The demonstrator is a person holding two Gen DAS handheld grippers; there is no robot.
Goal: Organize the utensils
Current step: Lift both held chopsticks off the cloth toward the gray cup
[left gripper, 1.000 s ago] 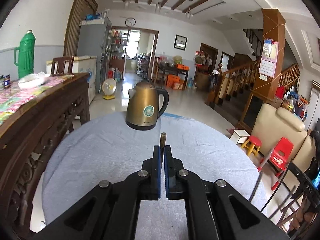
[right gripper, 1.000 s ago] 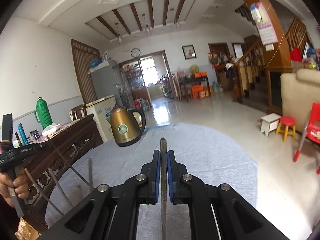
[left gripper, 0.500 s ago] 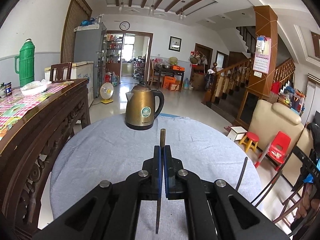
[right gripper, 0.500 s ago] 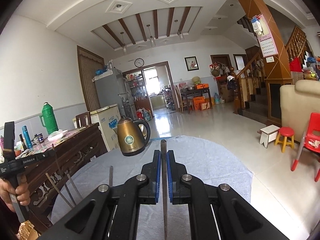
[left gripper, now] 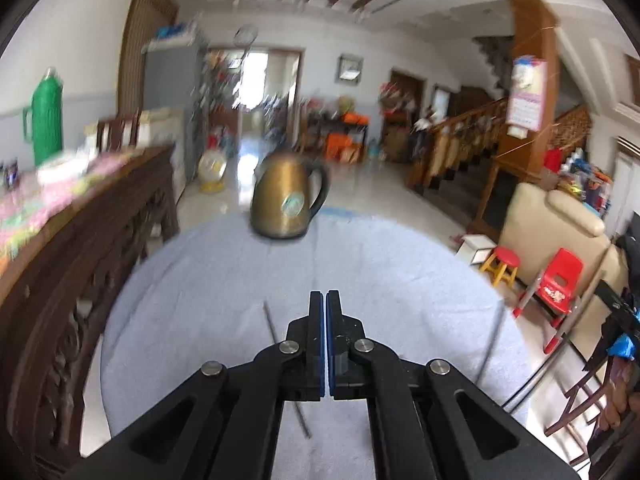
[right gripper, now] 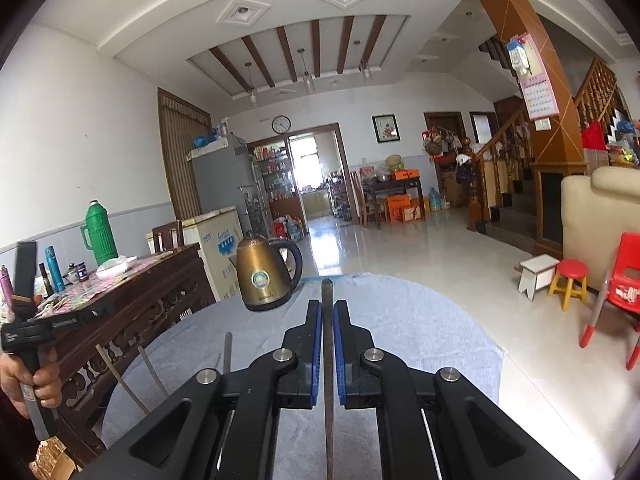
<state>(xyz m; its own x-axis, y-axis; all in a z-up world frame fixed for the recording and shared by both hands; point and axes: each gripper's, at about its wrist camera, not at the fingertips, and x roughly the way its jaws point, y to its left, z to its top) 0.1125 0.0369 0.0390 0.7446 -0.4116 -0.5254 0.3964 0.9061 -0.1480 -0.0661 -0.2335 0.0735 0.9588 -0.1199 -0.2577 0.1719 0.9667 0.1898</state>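
Right gripper [right gripper: 327, 312]: clamping a thin dark metal chopstick [right gripper: 327, 344] between its blue pads, likely readying it for pairing.
Left gripper [left gripper: 324, 308]: closing on nothing, jaws together.
Second dark chopstick [left gripper: 285, 368]: lying on the grey-blue tablecloth [left gripper: 400, 272], beneath the left gripper.
Brass-coloured kettle [right gripper: 266, 276]: standing at the far edge, well clear.

Left wrist view motion-blurred: kettle [left gripper: 287, 196] label unreadable. Thin utensil [left gripper: 286, 368] on tabletop [left gripper: 200, 300] runs behind the left gripper [left gripper: 324, 308] body, middle hidden. Right wrist view: held utensil [right gripper: 328, 360] cut off by bottom edge. Person's hand [right gripper: 28, 380] cropped at left edge.
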